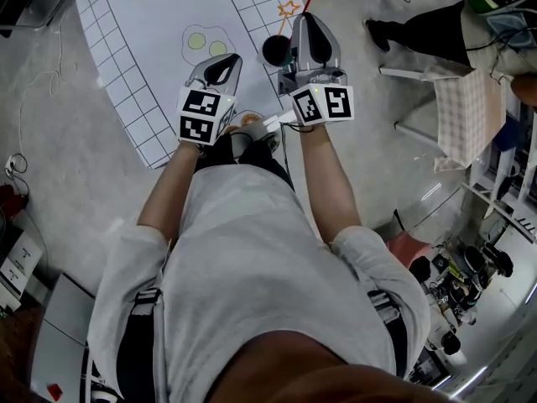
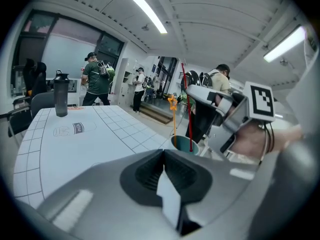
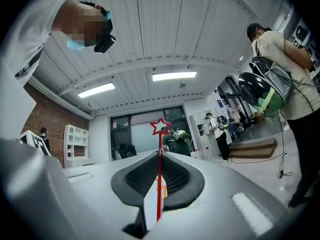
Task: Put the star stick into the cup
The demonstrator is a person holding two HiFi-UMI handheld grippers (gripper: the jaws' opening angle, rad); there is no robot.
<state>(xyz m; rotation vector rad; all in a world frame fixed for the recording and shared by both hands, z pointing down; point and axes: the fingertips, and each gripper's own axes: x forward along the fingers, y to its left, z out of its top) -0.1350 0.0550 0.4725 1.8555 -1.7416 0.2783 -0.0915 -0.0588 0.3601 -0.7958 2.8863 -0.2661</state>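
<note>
Right gripper [image 1: 309, 25]: jaws clamped on red star stick [image 3: 159, 184], shaft upright, lower end at the mouth of the cup [image 2: 184, 144] just below. Left gripper [image 1: 225, 64]: clenched, empty, farther off.

The person wears a pale grey short-sleeved T-shirt [image 1: 252, 250], loose at the sleeves, with black straps [image 1: 141, 334] and buckles down each side. The left gripper [image 1: 228, 60] and right gripper [image 1: 307, 19] are smooth silver-grey shells with black ribbed pads inside. Each carries a white marker cube, left [image 1: 200, 114] and right [image 1: 323, 103], printed with black squares. Thin dark cords [image 2: 268, 140] cross the right wrist.
</note>
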